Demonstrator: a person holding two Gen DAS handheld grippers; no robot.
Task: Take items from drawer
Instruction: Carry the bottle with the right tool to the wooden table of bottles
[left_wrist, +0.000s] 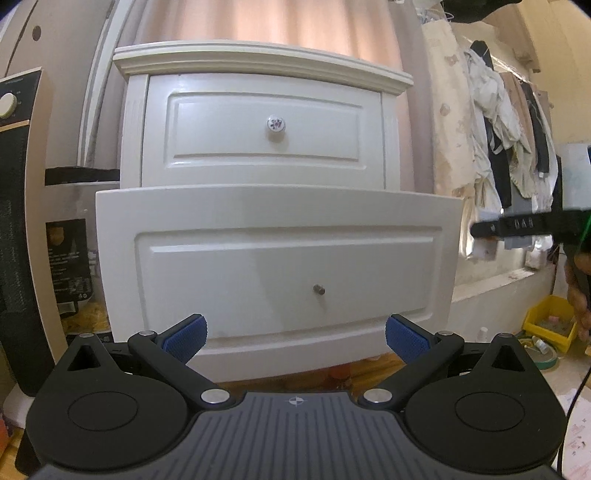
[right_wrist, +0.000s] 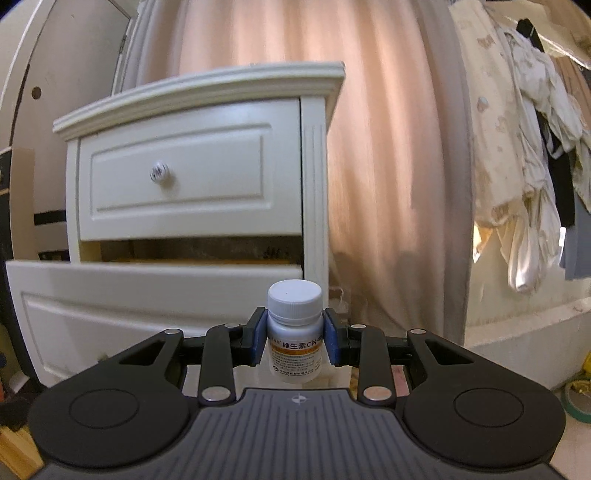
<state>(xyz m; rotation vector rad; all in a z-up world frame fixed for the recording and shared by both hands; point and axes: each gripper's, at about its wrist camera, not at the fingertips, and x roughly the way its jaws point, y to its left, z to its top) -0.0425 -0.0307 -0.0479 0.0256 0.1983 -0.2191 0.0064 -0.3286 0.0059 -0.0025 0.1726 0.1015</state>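
Bottle of white plastic, with a white screw cap and a printed label banded in orange, sits upright between the blue pads of the right tool, which is closed on its body just below the cap. The bottle hangs in the air in front of the white nightstand, near its right front corner and outside the lower drawer.

That lower drawer is pulled out from the nightstand; in the right wrist view a dark gap shows above its front panel, and what lies inside cannot be made out. In the left wrist view the drawer front fills the middle of the frame, with a small metal stud where a knob would sit. The upper drawer is shut and carries a round pale knob.

The left tool is spread wide with nothing between its blue pads, facing the lower edge of the pulled-out drawer front without touching it. At the right edge of that view part of the right tool shows, dark and blurred.

Behind the nightstand hangs a pinkish curtain, and clothes hang to the right. A yellow bin stands on the floor.
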